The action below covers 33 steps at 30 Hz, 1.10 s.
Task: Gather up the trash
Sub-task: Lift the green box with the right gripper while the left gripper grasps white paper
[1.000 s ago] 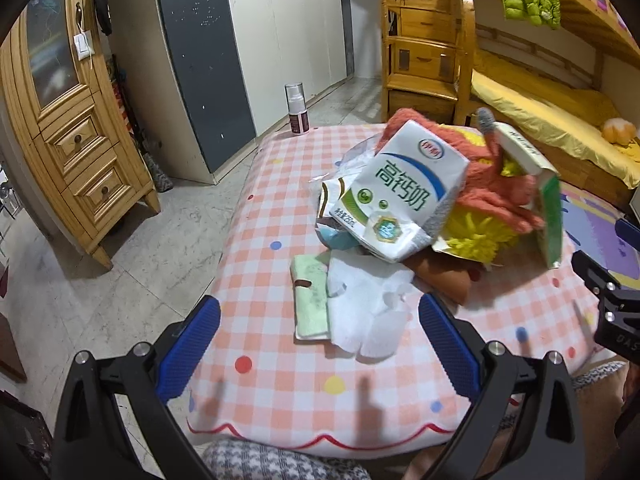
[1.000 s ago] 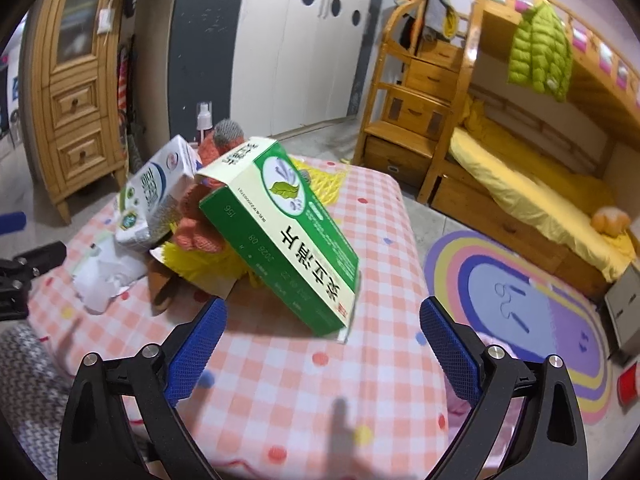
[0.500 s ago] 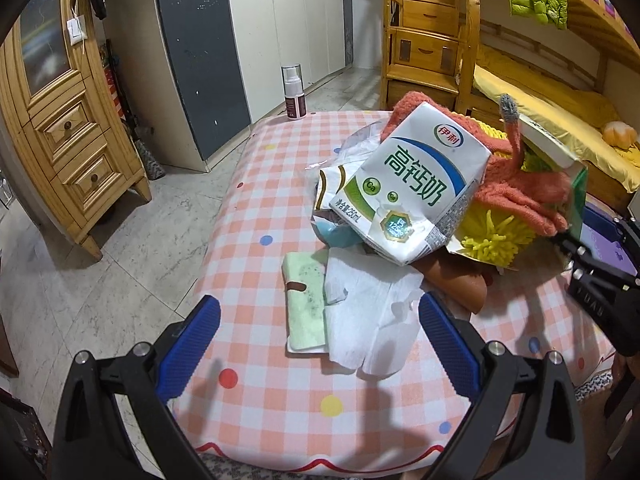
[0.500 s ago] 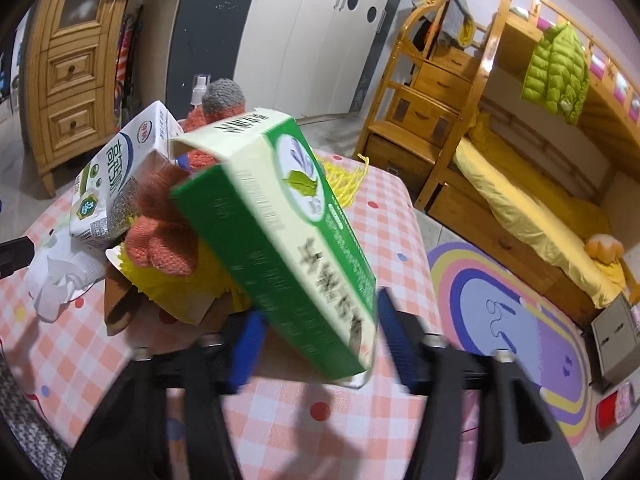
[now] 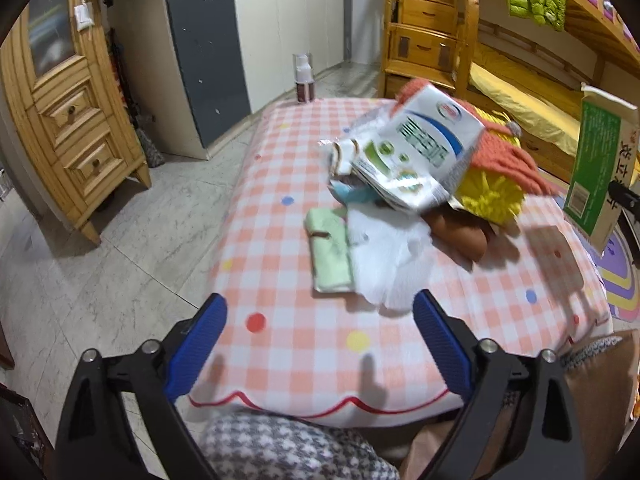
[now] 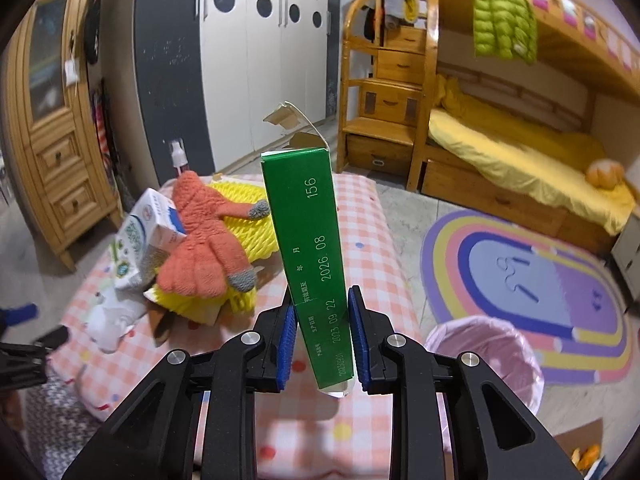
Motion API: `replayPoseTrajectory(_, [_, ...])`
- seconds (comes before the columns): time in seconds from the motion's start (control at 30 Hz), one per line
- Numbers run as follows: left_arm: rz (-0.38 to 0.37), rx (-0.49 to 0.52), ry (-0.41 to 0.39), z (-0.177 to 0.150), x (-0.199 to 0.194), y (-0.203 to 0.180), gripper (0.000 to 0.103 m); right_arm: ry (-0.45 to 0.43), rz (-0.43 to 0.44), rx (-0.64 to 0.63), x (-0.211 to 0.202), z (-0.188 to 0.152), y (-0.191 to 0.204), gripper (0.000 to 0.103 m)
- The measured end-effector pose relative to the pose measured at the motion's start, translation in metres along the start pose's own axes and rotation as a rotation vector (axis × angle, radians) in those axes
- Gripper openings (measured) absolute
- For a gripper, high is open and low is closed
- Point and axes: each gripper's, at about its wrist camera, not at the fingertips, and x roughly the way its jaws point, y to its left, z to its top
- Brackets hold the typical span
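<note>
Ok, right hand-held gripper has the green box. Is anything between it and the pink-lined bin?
Nothing visible. The right hand-held gripper holds the green box upright above the checked table; the pink-lined bin stands open on the floor just right of it, with only bare floor and table edge between.

A checked tablecloth (image 5: 280,352) with coloured dots covers the table. At its far edge stands a spray bottle (image 5: 304,83). To the left, a wooden cabinet (image 5: 68,120) with drawers; behind it, a grey and white wardrobe (image 6: 248,48) with round holes in the doors. On the right, a bunk bed (image 6: 520,136) with yellow bedding and drawer steps; a green jacket (image 6: 505,16) hangs from its top rail. A rainbow rug (image 6: 520,288) lies on the floor beside it.
</note>
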Motion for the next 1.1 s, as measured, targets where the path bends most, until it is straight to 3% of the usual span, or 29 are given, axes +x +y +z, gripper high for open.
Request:
replayPoseTrajectory(0.1, [-0.029,0.023,0.014,-0.002,0.005,-0.009,0.077,-0.007,0.005,0.010,-0.012,-0.004,-0.002,0.025])
replayPoseTrajectory(0.33, [-0.045,0.039,0.030,0.012,0.034,-0.022,0.075,-0.002,0.008,0.038,-0.022,-0.010,-0.011,0.025])
replayPoseTrajectory(0.43, [-0.050,0.019,0.076,0.016,0.054,-0.017,0.068,0.000,0.013,0.039,-0.023,-0.013,-0.014,0.025])
replayPoseTrajectory(0.53, [-0.066,0.023,0.080,0.014,0.059,-0.015,0.048,-0.001,0.018,0.035,-0.024,-0.013,-0.013,0.025])
replayPoseTrajectory(0.6, [-0.065,0.043,0.071,0.013,0.054,-0.014,0.020,-0.001,0.024,0.036,-0.024,-0.013,-0.012,0.025])
replayPoseTrajectory(0.7, [-0.095,0.030,0.055,0.009,0.039,-0.009,0.009,-0.004,0.033,0.037,-0.026,-0.013,-0.012,0.025])
replayPoseTrajectory(1.1, [-0.145,0.115,-0.095,0.000,-0.058,-0.019,0.003,-0.038,0.052,0.080,-0.048,-0.018,-0.027,0.025])
